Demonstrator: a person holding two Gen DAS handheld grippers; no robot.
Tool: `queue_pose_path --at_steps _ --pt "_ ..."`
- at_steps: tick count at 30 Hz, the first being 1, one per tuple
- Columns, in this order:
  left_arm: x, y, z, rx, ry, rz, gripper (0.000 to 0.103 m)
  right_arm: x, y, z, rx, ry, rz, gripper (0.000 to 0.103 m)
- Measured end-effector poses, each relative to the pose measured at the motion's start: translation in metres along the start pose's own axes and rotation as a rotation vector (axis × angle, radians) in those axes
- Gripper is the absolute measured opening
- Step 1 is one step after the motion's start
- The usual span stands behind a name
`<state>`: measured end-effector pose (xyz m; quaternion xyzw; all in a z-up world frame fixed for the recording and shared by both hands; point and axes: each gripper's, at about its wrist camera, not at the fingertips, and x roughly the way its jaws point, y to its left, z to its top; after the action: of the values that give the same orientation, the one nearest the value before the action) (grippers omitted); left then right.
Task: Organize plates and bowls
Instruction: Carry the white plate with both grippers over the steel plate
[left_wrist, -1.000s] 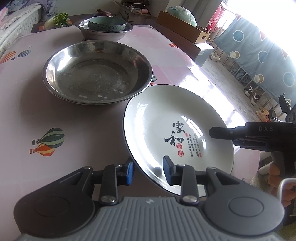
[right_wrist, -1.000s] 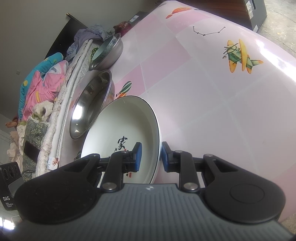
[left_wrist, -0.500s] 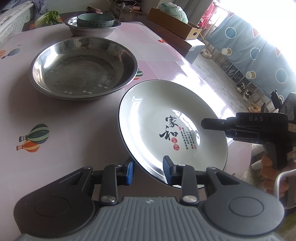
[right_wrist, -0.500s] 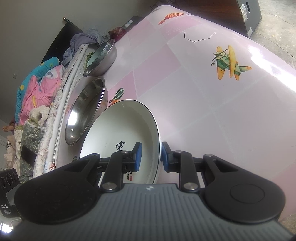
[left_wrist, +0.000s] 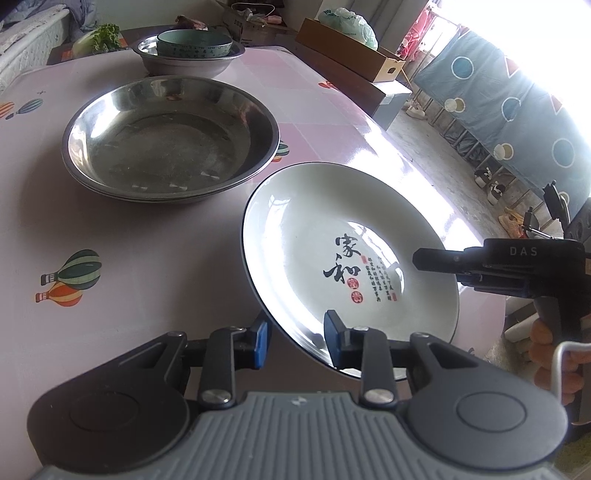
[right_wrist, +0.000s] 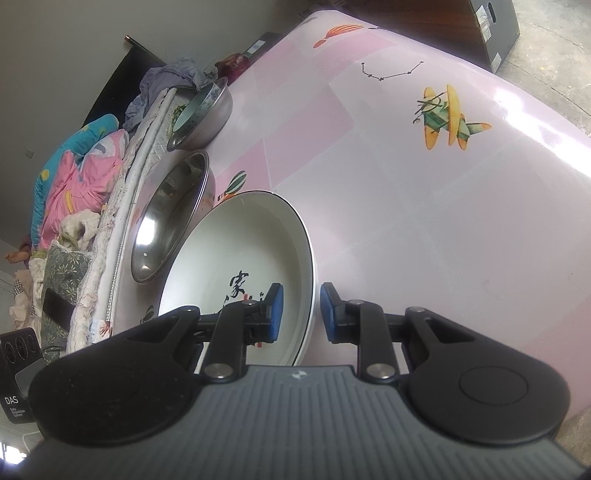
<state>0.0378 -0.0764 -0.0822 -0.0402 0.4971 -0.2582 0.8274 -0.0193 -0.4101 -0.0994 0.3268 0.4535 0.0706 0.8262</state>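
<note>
While clamped on white plate (left_wrist: 332, 251) rim by both left hand-held gripper (left_wrist: 295, 338) & right hand-held gripper (right_wrist: 298, 312): thin-edge grip, tilted — could slip, clank onto steel basin (left_wrist: 170, 138) or bench (left_wrist: 122, 258).

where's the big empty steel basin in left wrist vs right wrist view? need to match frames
Left wrist: steel basin sits upper left, beyond the white plate.
Right wrist: steel basin is left of centre, seen edge-on, just beyond the plate.
Shared landmark: the teal bowl in the smaller steel bowl, farther back.
</note>
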Motion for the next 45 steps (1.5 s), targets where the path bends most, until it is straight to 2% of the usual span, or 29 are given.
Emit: queue_pose_path --at_steps 17,23,34,41,45 --pt "0.000 -0.007 0.001 0.020 -0.006 0.021 0.032 -0.001 0.000 0.000 -0.009 -0.003 -0.006 0.022" --pt "0.004 -0.011 0.002 0.033 0.005 -0.012 0.032 -0.003 -0.003 0.007 -0.015 -0.014 -0.028 0.023" --pt "0.005 -0.008 0.000 0.048 -0.006 -0.027 0.030 -0.003 -0.007 0.011 -0.019 -0.026 -0.027 0.022" --pt "0.003 -0.009 0.001 0.106 -0.065 0.038 0.028 -0.008 0.001 0.002 -0.104 -0.049 -0.084 0.021" --pt "0.006 -0.009 0.003 0.118 -0.081 0.046 0.028 -0.008 0.008 -0.004 -0.172 -0.065 -0.120 0.019"
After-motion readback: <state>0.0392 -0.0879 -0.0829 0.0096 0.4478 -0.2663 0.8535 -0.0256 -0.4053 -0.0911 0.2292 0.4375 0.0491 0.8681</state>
